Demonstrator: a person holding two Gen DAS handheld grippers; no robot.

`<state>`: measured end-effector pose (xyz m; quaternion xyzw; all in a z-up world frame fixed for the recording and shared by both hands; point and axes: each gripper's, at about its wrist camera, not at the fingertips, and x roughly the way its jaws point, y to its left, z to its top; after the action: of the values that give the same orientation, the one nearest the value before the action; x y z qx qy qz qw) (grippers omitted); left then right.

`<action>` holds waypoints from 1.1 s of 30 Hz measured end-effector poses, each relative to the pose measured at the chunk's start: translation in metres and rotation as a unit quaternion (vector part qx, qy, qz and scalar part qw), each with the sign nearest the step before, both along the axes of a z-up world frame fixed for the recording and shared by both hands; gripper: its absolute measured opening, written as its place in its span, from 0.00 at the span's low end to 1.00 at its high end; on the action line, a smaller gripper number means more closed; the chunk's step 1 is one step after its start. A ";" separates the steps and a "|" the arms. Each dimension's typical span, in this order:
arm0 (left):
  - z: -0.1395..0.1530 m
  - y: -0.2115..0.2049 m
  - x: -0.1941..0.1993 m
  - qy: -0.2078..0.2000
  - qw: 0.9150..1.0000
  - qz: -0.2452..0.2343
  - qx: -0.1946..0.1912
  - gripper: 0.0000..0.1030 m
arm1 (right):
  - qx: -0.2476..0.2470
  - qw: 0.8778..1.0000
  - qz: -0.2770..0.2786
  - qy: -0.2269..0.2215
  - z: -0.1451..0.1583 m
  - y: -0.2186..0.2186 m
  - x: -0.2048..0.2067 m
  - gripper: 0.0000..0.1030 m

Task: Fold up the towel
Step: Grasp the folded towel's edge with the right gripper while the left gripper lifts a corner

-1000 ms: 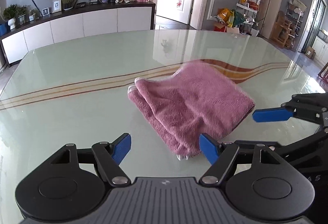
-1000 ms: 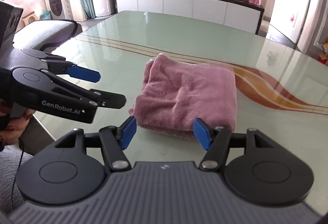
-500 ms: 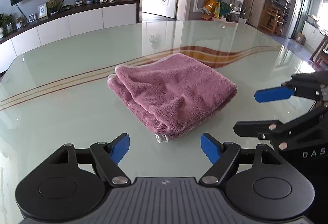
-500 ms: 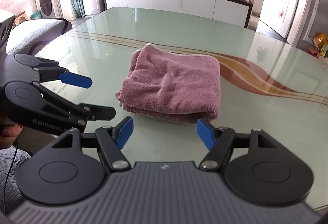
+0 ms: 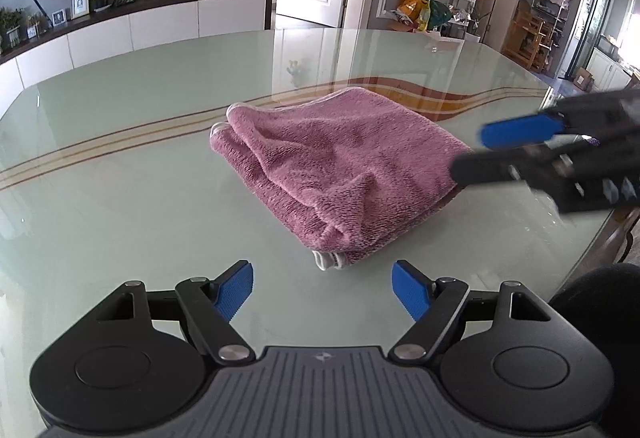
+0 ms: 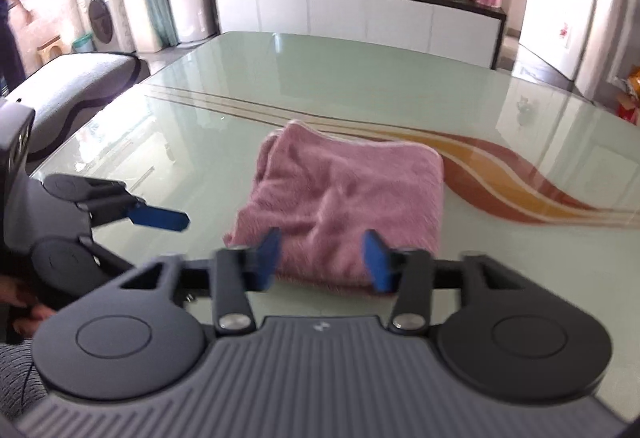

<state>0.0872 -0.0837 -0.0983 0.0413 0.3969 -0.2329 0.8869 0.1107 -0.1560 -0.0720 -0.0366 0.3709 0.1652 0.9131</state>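
Towel (image 5: 336, 169), pink and folded into a thick bundle, lies on the glass table (image 5: 120, 197) in the left wrist view, partly over the table's brown and orange wavy stripe. The left gripper (image 5: 322, 288) hangs just short of the towel's near corner, its blue-padded fingers (image 5: 234, 292) spread wide with nothing between them. From the right side the right gripper (image 5: 476, 153) reaches in, blurred; one dark finger lies against the towel's right edge and the blue pad sits above it, apart.

Seen from the right wrist, the towel (image 6: 344, 197) lies in the middle of the table (image 6: 360, 77), its near edge directly behind the right gripper (image 6: 324, 258). That gripper's fingers (image 6: 376, 262) stand moderately apart and blurred, gripping nothing. The left gripper (image 6: 168, 234) shows at the left, fingers apart, clear of the towel. A white sideboard (image 6: 360, 17) stands beyond the table.
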 end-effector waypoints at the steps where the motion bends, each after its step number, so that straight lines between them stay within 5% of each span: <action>1: -0.001 0.001 0.002 0.002 1.000 0.001 -0.003 0.77 | 0.001 1.000 0.004 0.002 0.000 0.004 0.006 0.37; 11: -0.006 0.000 0.013 0.020 0.999 0.002 -0.030 0.77 | -0.022 1.000 0.013 0.018 -0.024 0.058 0.077 0.39; 20: -0.013 -0.002 0.026 0.037 0.998 -0.001 -0.042 0.77 | -0.054 0.997 0.023 0.044 -0.052 0.075 0.095 0.38; 33: -0.013 -0.007 0.045 0.066 0.997 -0.012 -0.040 0.77 | -0.038 0.995 0.031 0.081 -0.045 0.059 0.101 0.12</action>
<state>0.1318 -0.0904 -0.1111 -0.0048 0.4447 -0.2614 0.8567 0.2121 -0.0971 -0.1166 -0.0696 0.4484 0.1816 0.8724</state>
